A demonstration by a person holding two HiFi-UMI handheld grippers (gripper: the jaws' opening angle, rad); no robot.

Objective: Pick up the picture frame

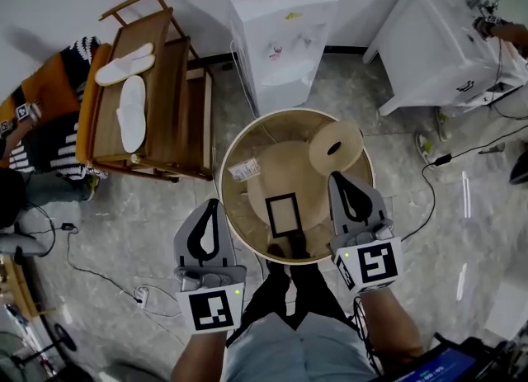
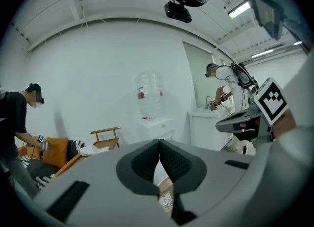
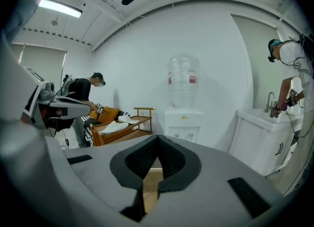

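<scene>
Black picture frame (image 1: 283, 214) near wooden disc (image 1: 336, 148) on table (image 1: 235, 145); left gripper (image 1: 214, 203), right gripper (image 1: 337, 176) closed.

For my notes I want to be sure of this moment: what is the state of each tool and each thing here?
left tool: shut, empty.
right tool: shut, empty.
picture frame: lying flat on the round table, not held.
slippers: lying on the wooden bench.
water bottle: upright on the dispenser.
</scene>
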